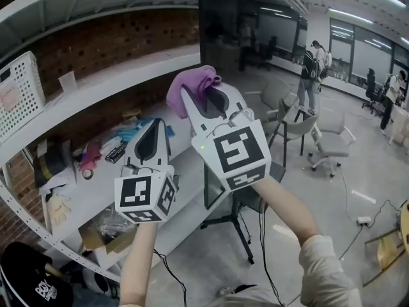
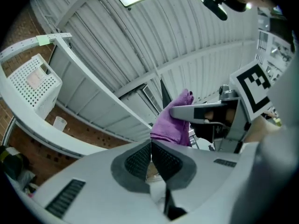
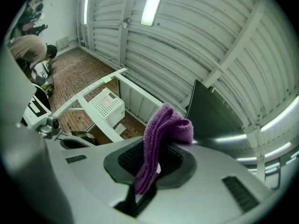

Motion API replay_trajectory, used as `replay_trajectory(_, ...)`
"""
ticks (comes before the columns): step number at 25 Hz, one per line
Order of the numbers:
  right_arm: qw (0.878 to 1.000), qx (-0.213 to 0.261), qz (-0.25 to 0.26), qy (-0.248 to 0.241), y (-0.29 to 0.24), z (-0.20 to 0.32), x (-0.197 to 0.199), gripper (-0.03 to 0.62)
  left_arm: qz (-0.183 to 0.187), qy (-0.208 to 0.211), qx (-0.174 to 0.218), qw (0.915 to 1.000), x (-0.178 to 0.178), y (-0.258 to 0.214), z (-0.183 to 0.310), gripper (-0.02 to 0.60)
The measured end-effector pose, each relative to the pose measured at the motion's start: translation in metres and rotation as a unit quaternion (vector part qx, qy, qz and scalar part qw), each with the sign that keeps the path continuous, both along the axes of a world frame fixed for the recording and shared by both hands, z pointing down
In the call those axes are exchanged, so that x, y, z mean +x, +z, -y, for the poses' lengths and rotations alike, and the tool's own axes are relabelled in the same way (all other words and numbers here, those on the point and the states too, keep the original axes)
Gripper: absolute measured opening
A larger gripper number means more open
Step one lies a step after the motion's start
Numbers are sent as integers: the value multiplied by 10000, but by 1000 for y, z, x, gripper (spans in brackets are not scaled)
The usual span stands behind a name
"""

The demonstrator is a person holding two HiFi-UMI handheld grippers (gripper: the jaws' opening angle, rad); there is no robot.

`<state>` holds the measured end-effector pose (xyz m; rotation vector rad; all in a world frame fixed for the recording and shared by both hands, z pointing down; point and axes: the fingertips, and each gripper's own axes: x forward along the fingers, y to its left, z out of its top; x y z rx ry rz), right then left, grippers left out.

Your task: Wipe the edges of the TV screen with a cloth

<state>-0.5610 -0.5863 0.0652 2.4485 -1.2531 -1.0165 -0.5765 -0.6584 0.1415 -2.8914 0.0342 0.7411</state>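
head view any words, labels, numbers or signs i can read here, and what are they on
No text can be read for certain.
Black cap: white print, too blurred to read.
White basket: pinkish label, too small to read.
Marker cubes: black-and-white square patterns, no letters.
Packets on the shelf: any print is too small to read.

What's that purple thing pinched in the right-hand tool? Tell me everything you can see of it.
It is a purple cloth, soft and knitted-looking, folded into a thick band. The right gripper is shut on its lower part, and the bunched upper end bulges past the jaw tips. It is held up high beside the dark TV screen; contact with it cannot be told.
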Motion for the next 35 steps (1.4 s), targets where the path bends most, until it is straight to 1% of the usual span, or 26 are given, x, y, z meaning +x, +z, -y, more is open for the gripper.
replay_trajectory(3,9986,-48,-450,289,-37,0,0,63,-66,77,173,9998,6,-37,-7,15)
replay_trajectory(6,9967,-75,-709,386,-70,-2,-1,63,-149,182,362,9991,7,-68,-15,15)
replay_trajectory(11,9925,-66,-1091,547,-128,-7,-5,63,-360,275,377,9983,14,-123,-19,15)
replay_trajectory(15,9922,-12,-1145,501,-174,-14,-7,63,-583,225,323,9975,15,-168,-21,15)
replay_trajectory(19,9938,-104,-1075,244,-203,-19,-7,63,-864,573,363,9940,4,-202,-45,15)
replay_trajectory(22,9918,-149,-1223,343,-223,-23,-7,63,-963,688,382,9922,2,-226,-56,15)
replay_trajectory(25,9902,-199,-1284,505,-236,-28,-2,63,-1076,733,199,9913,-1,-244,-57,15)
replay_trajectory(28,9849,-229,-1634,523,-245,-33,-7,63,-1145,727,56,9907,-2,-252,-55,15)
replay_trajectory(32,9779,-27,-1980,671,-265,-52,-12,63,-1194,625,17,9909,0,-256,-52,15)
replay_trajectory(33,9743,14,-2118,763,-272,-57,-12,63,-1200,595,7,9910,0,-257,-52,15)
replay_trajectory(35,9617,11,-2516,1092,-282,-66,-10,63,-1207,516,11,9914,1,-258,-52,15)
